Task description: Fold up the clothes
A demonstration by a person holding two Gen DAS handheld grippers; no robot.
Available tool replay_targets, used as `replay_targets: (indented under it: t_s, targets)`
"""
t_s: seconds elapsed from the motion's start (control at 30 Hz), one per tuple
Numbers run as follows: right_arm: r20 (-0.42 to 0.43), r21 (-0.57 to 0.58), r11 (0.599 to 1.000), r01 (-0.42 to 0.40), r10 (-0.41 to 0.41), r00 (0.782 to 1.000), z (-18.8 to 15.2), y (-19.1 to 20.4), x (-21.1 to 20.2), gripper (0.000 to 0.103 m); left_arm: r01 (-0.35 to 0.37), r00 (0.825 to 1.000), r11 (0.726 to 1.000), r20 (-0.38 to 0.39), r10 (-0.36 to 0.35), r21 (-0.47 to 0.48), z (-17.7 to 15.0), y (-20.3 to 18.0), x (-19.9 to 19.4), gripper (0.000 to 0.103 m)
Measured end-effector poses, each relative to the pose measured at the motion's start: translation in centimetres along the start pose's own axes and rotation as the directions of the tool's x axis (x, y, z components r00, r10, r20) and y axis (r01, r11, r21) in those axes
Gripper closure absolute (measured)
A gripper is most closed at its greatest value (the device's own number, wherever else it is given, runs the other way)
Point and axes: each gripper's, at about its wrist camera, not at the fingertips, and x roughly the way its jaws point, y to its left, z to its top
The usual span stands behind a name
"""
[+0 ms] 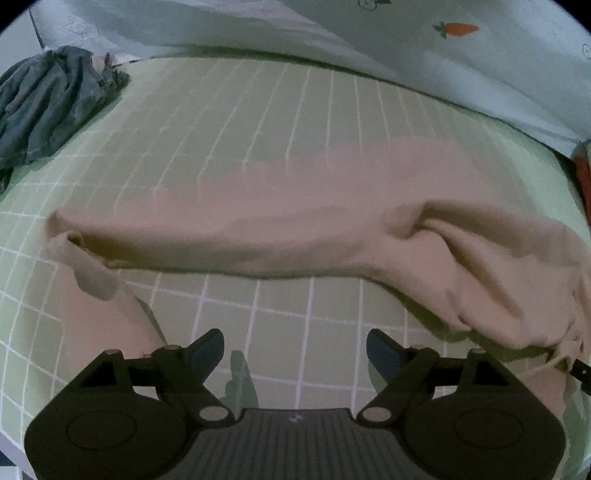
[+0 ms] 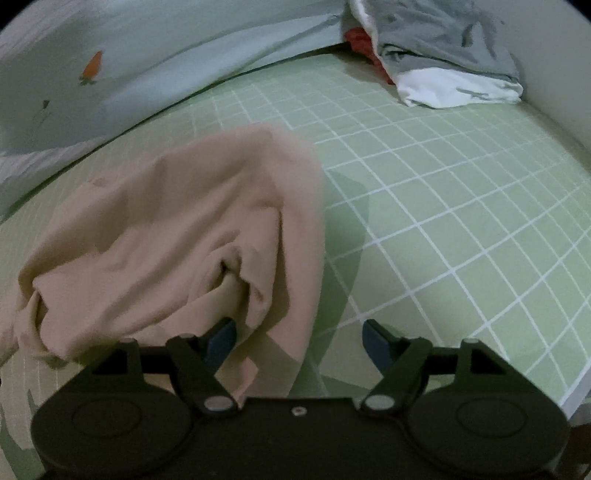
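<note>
1. Left gripper [image 1: 294, 350]: jaws spread wide, holding nothing, above bare green checked sheet [image 1: 280, 317].
2. Right gripper [image 2: 298, 341]: jaws spread wide too, nothing clasped; left finger [image 2: 221, 338] at the edge of the beige garment [image 2: 177, 236].
3. Beige garment crumpled across the sheet, partly bunched.
4. Farther off: grey clothing [image 1: 44, 103], pale quilt with carrot print [image 1: 458, 28], grey-white pile [image 2: 450, 55] beside the quilt.
5. No readable writing or brand.

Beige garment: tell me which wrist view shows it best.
Left wrist view: the beige garment stretches nearly full width across the green checked sheet. The right wrist view shows only one bunched end beside the open right gripper.
</note>
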Motion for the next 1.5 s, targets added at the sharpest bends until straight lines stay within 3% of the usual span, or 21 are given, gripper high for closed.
replay_targets:
  t_s: [0.37, 0.47, 0.53, 0.63, 0.7, 0.8, 0.93, 1.03, 1.1, 1.27, 1.33, 1.37, 1.4, 1.5]
  targets:
    - [0.004, -0.078, 0.997, -0.002, 0.002, 1.000, -1.8, 1.6, -0.5, 0.017, -0.009, 1.000, 0.998, -0.008, 0.009, 0.059, -1.7, -0.1, -0.9, 0.018]
    - [0.015, -0.103, 0.995, 0.003, -0.002, 1.000, -2.1, 1.9, -0.5, 0.017, -0.015, 1.000, 0.999, -0.012, 0.015, 0.048, -2.0, 0.2, -1.0, 0.018]
    - [0.019, -0.114, 0.993, -0.010, 0.012, 1.000, -2.1, 2.0, -0.6, 0.022, -0.017, 1.000, 0.999, -0.009, 0.017, 0.037, -2.0, 0.2, -1.0, 0.018]
    - [0.019, -0.166, 0.986, -0.027, 0.031, 0.999, -2.0, 2.2, -1.0, 0.054, -0.016, 1.000, 0.999, -0.004, 0.017, 0.030, -1.9, -0.2, -0.9, 0.018]
    - [0.001, -0.198, 0.978, -0.067, 0.068, 0.998, -1.8, 2.2, -1.2, 0.093, -0.009, 1.000, 1.000, -0.003, 0.009, 0.025, -1.8, -0.8, -0.7, 0.018]
    - [-0.018, -0.210, 0.974, -0.085, 0.083, 0.996, -1.0, 1.4, -1.1, 0.098, 0.007, 1.000, 1.000, 0.004, -0.007, 0.024, -1.5, -2.3, -0.4, 0.018]
    - [0.013, -0.226, 0.973, -0.049, 0.053, 0.999, 1.2, -1.0, -1.6, 0.099, 0.024, 1.000, 1.000, 0.019, -0.024, 0.003, -1.1, -4.5, 0.2, 0.017]
    - [0.103, -0.259, 0.966, 0.025, 0.001, 0.995, 3.7, -3.0, -2.5, 0.099, 0.035, 0.999, 0.999, 0.026, -0.034, -0.029, -0.7, -5.9, 1.0, 0.017]
    - [0.179, -0.300, 0.950, 0.084, -0.030, 0.983, 5.8, -4.0, -2.9, 0.099, 0.037, 0.999, 0.998, 0.033, -0.035, -0.060, -0.4, -6.6, 1.4, 0.017]
    - [0.359, -0.370, 0.905, 0.208, -0.067, 0.931, 11.5, -5.1, -2.8, 0.097, 0.031, 0.998, 0.995, 0.055, -0.026, -0.097, 0.2, -7.9, 1.9, 0.017]
    - [0.396, -0.335, 0.906, 0.260, -0.115, 0.911, 13.0, -5.1, -2.2, 0.088, 0.024, 0.998, 0.995, 0.058, -0.018, -0.098, 0.3, -8.1, 1.9, 0.017]
    - [0.406, -0.314, 0.906, 0.284, -0.142, 0.903, 13.7, -5.1, -1.8, 0.078, 0.021, 0.998, 0.995, 0.058, -0.016, -0.099, 0.3, -8.0, 1.9, 0.017]
    - [0.394, -0.297, 0.911, 0.285, -0.155, 0.906, 14.0, -4.8, -1.4, 0.064, 0.019, 0.998, 0.995, 0.057, -0.014, -0.099, 0.4, -7.9, 1.9, 0.017]
    - [0.323, -0.227, 0.953, 0.200, -0.120, 0.939, 12.9, -4.0, -0.5, 0.047, 0.017, 0.998, 0.996, 0.055, -0.012, -0.085, 0.7, -7.8, 1.9, 0.017]
